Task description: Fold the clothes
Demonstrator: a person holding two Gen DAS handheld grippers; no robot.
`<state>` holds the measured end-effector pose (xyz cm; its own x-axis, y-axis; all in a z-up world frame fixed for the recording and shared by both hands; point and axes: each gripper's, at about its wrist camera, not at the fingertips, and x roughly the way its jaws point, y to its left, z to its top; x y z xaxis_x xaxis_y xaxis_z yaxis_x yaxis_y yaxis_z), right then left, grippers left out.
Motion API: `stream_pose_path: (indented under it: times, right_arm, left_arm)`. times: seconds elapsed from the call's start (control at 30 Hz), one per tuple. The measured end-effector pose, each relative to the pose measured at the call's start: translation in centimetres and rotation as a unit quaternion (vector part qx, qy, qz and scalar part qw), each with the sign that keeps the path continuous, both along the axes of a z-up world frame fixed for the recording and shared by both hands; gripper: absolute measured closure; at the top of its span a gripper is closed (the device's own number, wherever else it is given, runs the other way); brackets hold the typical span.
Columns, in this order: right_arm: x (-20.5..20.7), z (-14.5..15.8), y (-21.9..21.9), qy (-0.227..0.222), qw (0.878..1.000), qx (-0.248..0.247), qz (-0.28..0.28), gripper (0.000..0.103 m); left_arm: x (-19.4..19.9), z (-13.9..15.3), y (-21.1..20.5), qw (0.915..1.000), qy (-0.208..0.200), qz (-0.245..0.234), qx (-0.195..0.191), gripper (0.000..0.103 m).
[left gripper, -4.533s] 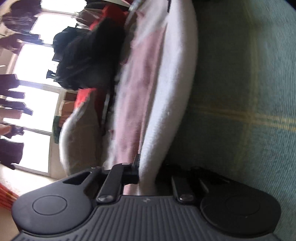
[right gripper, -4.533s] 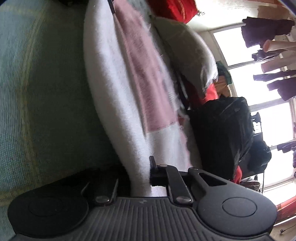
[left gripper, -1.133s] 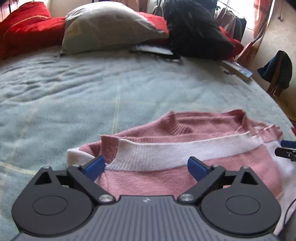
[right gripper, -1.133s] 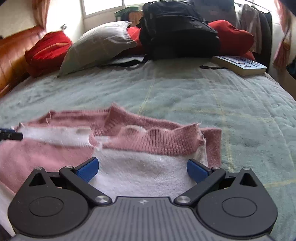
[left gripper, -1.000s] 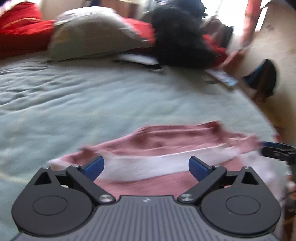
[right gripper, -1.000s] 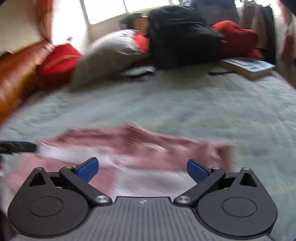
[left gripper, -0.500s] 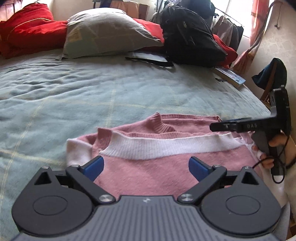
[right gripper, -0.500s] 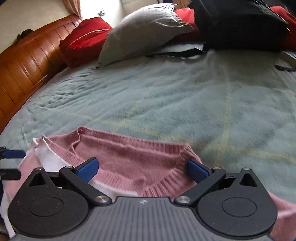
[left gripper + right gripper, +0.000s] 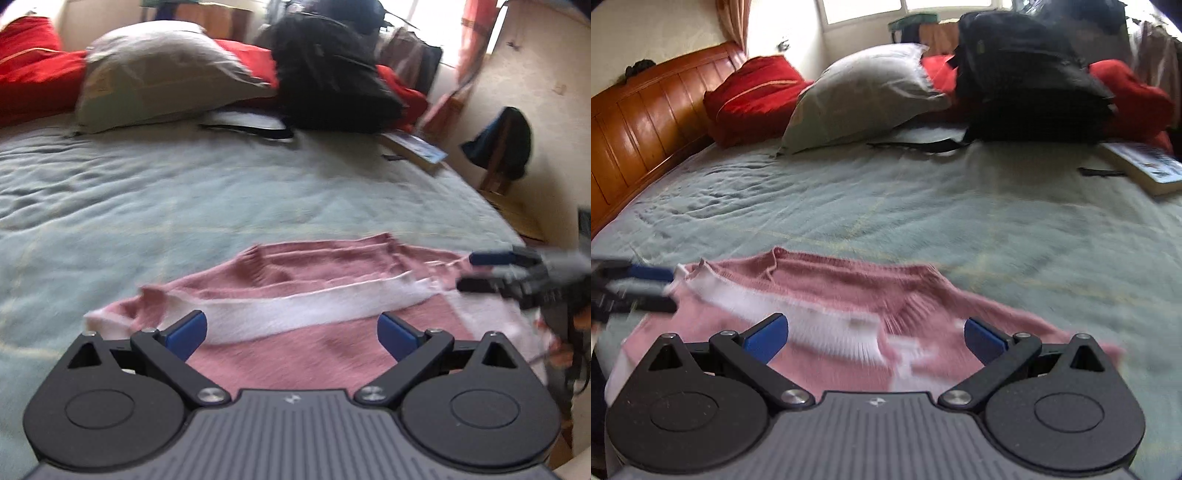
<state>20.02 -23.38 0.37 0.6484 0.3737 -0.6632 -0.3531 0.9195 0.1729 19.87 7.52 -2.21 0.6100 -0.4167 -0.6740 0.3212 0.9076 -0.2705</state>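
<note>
While the left wrist view is blurred, the left gripper (image 9: pixel 291 330) reads clearly: blue fingers (image 9: pixel 184 328) spread wide, nothing between them, above the near part of the sweater (image 9: pixel 314 291). Sweater is pink with a white band, lying folded on the green bedspread (image 9: pixel 184 199) near its front edge. Right gripper (image 9: pixel 491 271) enters at the right edge, jaws apart, tips at the sweater's right end; contact cannot be told. Pillow (image 9: pixel 162 70), backpack (image 9: pixel 332 74) and book (image 9: pixel 417 147) sit at the far side of the bed. Right wrist view: right gripper (image 9: pixel 873 336) likewise spread and empty, over the sweater (image 9: pixel 831 291). Left gripper (image 9: pixel 642 288) shows blurred at the left edge, beside the sweater's left end. Headboard (image 9: pixel 639 122) runs along the left; pillow (image 9: pixel 860 92), backpack (image 9: pixel 1030 77) and book (image 9: pixel 1145 166) lie beyond on the bedspread (image 9: pixel 923 206).
</note>
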Motion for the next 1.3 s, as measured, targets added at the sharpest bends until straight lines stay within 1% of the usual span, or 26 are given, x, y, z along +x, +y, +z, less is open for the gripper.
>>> stream_pose_path:
  times: [0.13, 0.2, 0.27, 0.33, 0.43, 0.53, 0.63, 0.73, 0.8, 1.0, 1.1, 1.13, 1.2, 1.3]
  right_arm:
    - [-2.6, -1.5, -1.5, 0.013, 0.999, -0.008, -0.045, 0.000]
    - [-3.5, -2.2, -2.0, 0.021, 0.998, -0.004, -0.054, 0.000]
    - [-4.2, -2.7, -2.4, 0.025, 0.998, 0.001, -0.053, 0.000]
    - [-4.6, -3.1, -2.8, 0.028, 0.998, 0.007, -0.058, 0.000]
    - [-5.2, -3.5, -3.4, 0.029, 0.997, 0.014, -0.067, 0.000]
    - [-6.3, -3.1, -4.1, 0.016, 0.997, 0.022, -0.066, 0.000]
    - [-6.8, -2.7, -4.9, -0.002, 0.998, 0.031, -0.063, 0.000]
    - [-6.1, -4.0, -6.1, 0.012, 0.996, 0.029, -0.085, 0.000]
    - [-6.4, -4.7, -6.6, 0.007, 0.996, 0.023, -0.084, 0.000]
    - [-8.8, -3.0, -5.7, -0.023, 0.997, 0.014, -0.075, 0.000]
    - [-9.2, -2.9, -5.1, -0.025, 0.996, -0.002, -0.081, 0.000]
    - [-9.2, -3.0, -5.0, -0.023, 0.996, -0.008, -0.084, 0.000]
    - [-9.6, -3.2, -4.7, -0.022, 0.996, -0.019, -0.087, 0.000]
    - [-10.5, -3.5, -4.9, -0.021, 0.996, -0.017, -0.079, 0.000]
  left_arm:
    - [3.2, -1.7, -1.4, 0.9993, 0.033, -0.016, 0.000, 0.004]
    - [5.0, -3.0, -1.9, 0.9986, 0.050, -0.016, 0.010, 0.004]
    - [6.4, -4.2, -1.8, 0.9979, 0.062, 0.001, 0.017, 0.005]
    - [7.4, -5.0, -1.7, 0.9975, 0.064, 0.017, 0.026, 0.005]
    - [8.1, -5.1, -2.1, 0.9963, 0.069, 0.031, 0.041, 0.004]
    - [7.1, -3.7, -2.9, 0.9959, 0.060, 0.030, 0.060, 0.004]
    - [4.9, -1.7, -3.3, 0.9974, 0.039, 0.017, 0.059, 0.004]
    - [2.4, -0.1, -3.6, 0.9974, 0.023, 0.005, 0.068, 0.004]
    - [0.6, 0.0, -3.7, 0.9966, 0.021, -0.007, 0.080, 0.004]
    - [-4.6, 0.4, -4.2, 0.9922, 0.017, -0.043, 0.116, 0.004]
    - [-6.7, -0.8, -4.5, 0.9884, 0.026, -0.040, 0.144, 0.004]
    - [-7.4, -1.3, -4.4, 0.9880, 0.030, -0.035, 0.148, 0.004]
    - [-8.8, -2.0, -3.9, 0.9884, 0.038, -0.027, 0.145, 0.004]
    - [-11.0, -2.5, -2.9, 0.9907, 0.052, -0.029, 0.123, 0.004]
